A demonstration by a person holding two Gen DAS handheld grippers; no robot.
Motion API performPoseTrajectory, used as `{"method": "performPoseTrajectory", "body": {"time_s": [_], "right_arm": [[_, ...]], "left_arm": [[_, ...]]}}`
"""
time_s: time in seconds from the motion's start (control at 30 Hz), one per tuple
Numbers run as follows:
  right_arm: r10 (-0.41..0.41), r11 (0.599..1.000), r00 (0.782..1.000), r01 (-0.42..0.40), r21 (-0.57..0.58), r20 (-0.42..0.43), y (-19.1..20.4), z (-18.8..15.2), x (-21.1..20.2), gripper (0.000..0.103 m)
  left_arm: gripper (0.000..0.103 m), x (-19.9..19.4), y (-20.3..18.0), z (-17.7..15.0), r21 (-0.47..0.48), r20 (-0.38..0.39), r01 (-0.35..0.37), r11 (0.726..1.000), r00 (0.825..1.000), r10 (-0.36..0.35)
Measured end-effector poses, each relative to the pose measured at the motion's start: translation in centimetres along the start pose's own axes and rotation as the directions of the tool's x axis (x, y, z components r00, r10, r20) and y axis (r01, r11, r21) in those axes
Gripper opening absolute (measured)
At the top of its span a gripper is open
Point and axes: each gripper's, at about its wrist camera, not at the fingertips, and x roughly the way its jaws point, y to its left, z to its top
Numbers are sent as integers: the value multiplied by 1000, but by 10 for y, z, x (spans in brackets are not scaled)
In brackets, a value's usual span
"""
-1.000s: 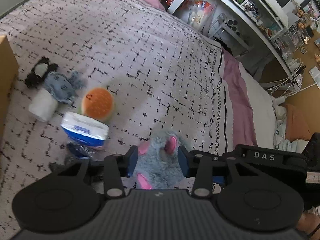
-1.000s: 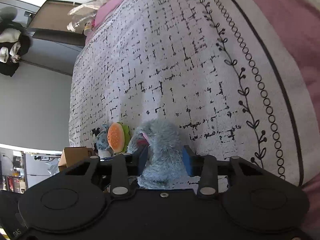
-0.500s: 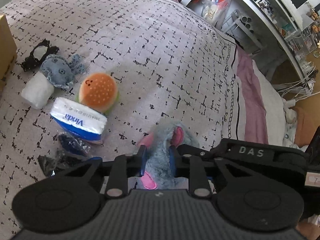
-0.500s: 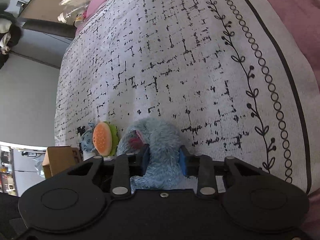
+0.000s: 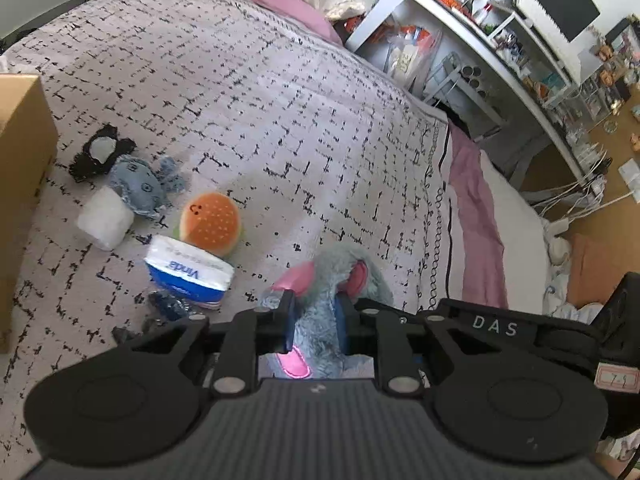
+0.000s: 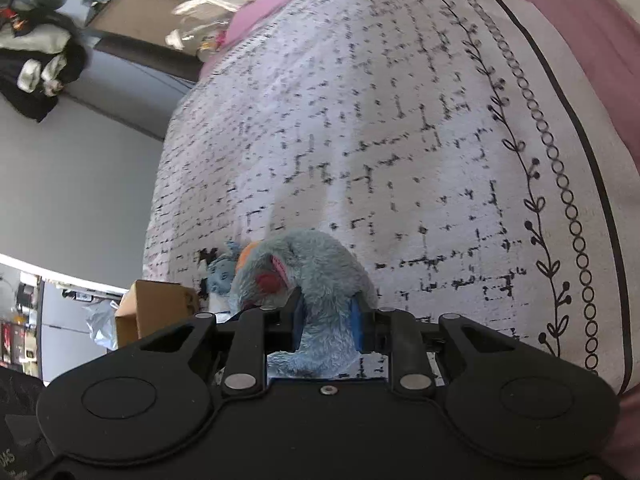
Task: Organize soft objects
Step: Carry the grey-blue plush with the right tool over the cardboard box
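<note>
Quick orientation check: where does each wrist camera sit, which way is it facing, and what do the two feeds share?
Left wrist: behind the left tool, facing across the bedspread toward the desk shelves; tool shut on the grey plush.
Right wrist: behind the right tool, facing toward the cardboard box and wall; also shut on the plush.
Shared: grey plush, bedspread, box, burger toy.

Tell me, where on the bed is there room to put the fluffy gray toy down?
The bedspread is bare from the burger toy out to its looped border. It is crowded by the cardboard box: tissue pack, blue toy, white roll.
</note>
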Motion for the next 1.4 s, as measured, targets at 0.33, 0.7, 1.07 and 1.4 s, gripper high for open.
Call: {"method": "performPoseTrajectory", "body": {"time_s": [0.33,0.7,1.07,1.4], "right_arm": [[9,1000,997,-7,-23,73,24,-18,-28,23],[-8,999,988,14,-39,157,55,-36,-46,22],[-19,996,978,36,-79,206,90,-55,-48,22],[-14,993,974,39,-108,225,128,-67,-38,22]], "left_arm": [[18,-35,-3,4,42,28,39,998,999,-40],[18,-67,3,5,70,67,67,995,995,-71],[18,-93,22,7,72,101,82,994,991,-89],[17,-120,49,18,81,136,70,994,987,-81]]}}
